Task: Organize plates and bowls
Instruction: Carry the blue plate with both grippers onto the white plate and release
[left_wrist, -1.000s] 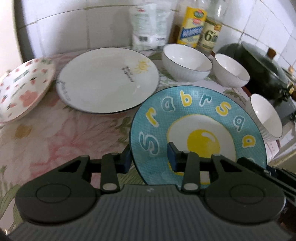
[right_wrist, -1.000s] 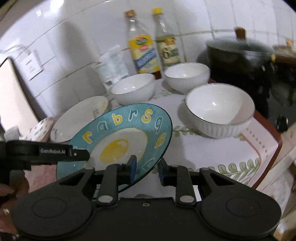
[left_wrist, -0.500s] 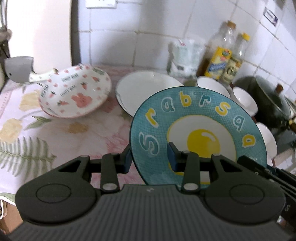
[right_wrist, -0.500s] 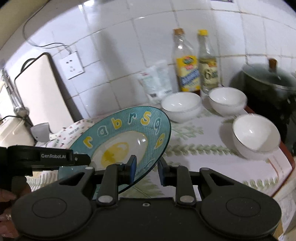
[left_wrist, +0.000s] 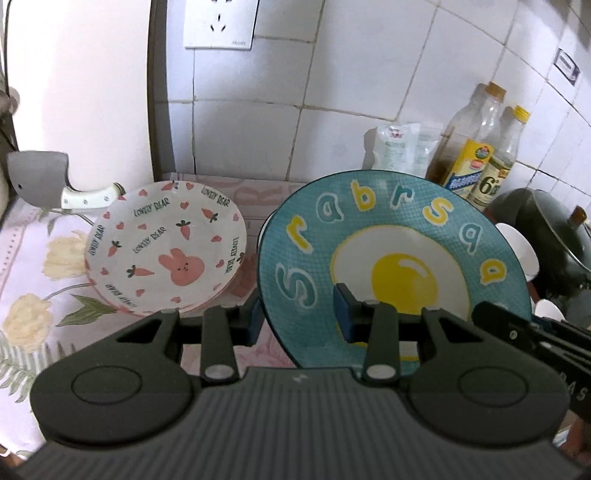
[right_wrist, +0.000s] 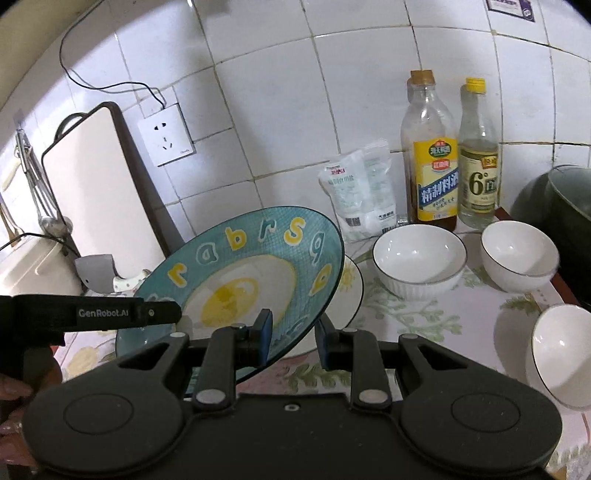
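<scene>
The round teal egg-print ceramic plate, clamped by both left gripper and right gripper, had been raised higher and was best kept level.

Plates: three. One teal egg-print plate; one pink rabbit-and-carrot plate; one white plate with a sun motif, mostly hidden behind the teal one.

White bowls: three.

Bottles: two, one yellow-labelled, one clear-labelled.

White pouch: one.

Wall socket: one.

Dark pot: one.
</scene>
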